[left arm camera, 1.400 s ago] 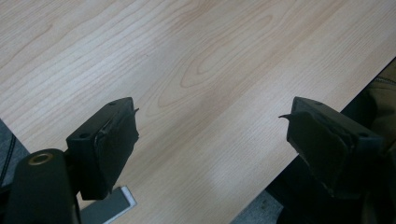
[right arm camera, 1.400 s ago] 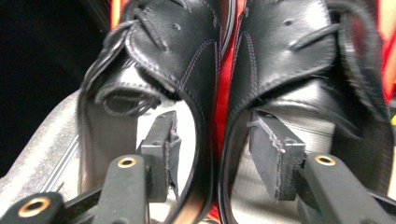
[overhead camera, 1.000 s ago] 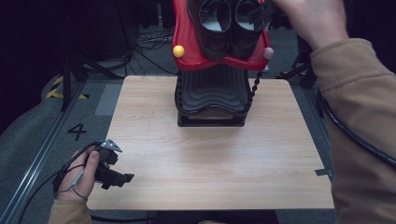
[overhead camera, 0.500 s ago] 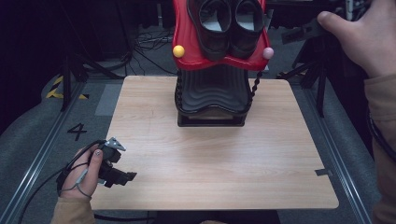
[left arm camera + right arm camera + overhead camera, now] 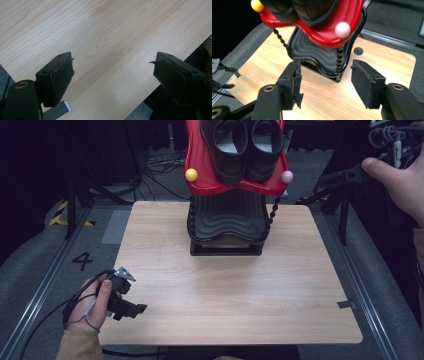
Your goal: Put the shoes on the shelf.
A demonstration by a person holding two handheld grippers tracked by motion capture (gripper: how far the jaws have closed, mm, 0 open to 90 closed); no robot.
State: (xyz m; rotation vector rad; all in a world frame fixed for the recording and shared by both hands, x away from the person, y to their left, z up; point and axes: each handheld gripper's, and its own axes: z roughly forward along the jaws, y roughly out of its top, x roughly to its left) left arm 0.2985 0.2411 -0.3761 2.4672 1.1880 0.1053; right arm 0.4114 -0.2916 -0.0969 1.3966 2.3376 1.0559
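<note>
My left hand rests low at my near left, wrapped around the black two-jaw left gripper, whose jaws stand wide apart with nothing between them. My right hand hangs high at the far right. The right gripper has just been opening; its jaws gape, empty.

Shoe rack on wooden table
</note>
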